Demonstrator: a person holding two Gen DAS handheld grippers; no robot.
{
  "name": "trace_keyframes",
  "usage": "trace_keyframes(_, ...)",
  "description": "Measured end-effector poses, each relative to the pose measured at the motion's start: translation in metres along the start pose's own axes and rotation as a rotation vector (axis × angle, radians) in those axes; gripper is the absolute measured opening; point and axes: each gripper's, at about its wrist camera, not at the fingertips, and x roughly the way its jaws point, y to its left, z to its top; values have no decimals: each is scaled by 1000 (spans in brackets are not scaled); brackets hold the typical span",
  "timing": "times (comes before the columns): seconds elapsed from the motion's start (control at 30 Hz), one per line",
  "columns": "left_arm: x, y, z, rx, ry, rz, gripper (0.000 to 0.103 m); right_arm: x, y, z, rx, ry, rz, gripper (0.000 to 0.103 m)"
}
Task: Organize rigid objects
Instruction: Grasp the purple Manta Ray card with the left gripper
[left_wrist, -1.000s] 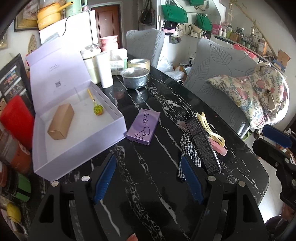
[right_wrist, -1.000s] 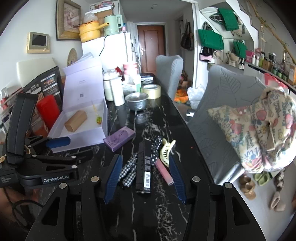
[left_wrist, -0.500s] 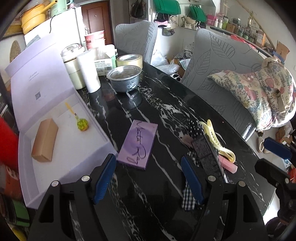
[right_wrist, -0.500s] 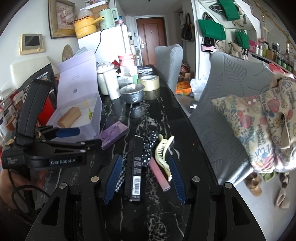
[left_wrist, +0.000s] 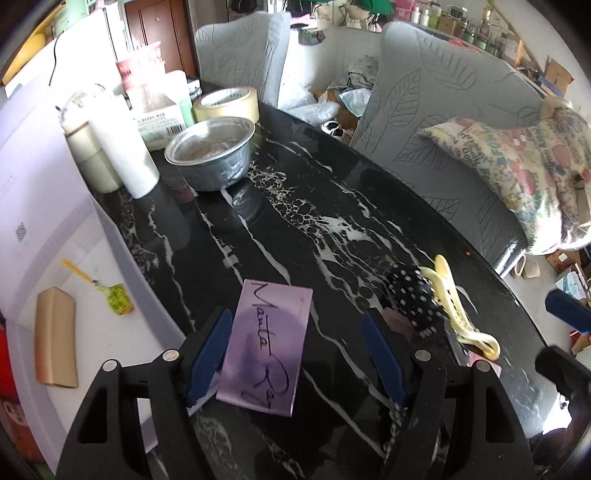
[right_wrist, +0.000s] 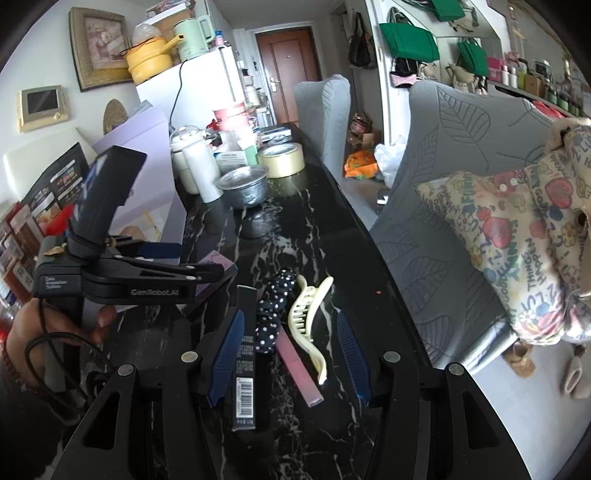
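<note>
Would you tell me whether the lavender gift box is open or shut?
Open: the lavender gift box has its lid tilted back, showing a tan box inside.

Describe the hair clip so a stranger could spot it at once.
Start at the black marble table, then find the small cluster near its right edge. The hair clip lies rightmost there, beside the pink stick: the only pale-yellow, toothed, curved piece.

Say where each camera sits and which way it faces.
Left wrist: on the left tongs, looking steeply down at the purple palette beside the lavender box; its own open fingers show.
Right wrist: on the right tongs, looking along the table over the hair claw; a hand shows.
Shared: metal bowl, hair claw.
</note>
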Motion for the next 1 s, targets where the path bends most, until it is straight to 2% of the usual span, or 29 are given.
trace_keyframes(0.07,9,3,3,6,15,-5,73,4,-1,1,0,7,2,53)
trace_keyframes(0.27,27,2,7,43,67,54,73,14,-5,2,2,25,3,53)
trace_keyframes(0.4,29,-3,6,56,74,10,73,18,-10,2,12,36,3,53)
trace_keyframes(0.57,37,-7,6,101,87,82,73,22,-16,2,22,45,-4,53)
trace_keyframes(0.83,30,-10,-3,131,86,85,60,23,-22,-1,38,49,2,53)
trace_keyframes(1.0,24,-18,-10,146,90,68,59,24,-23,-2,42,51,14,53)
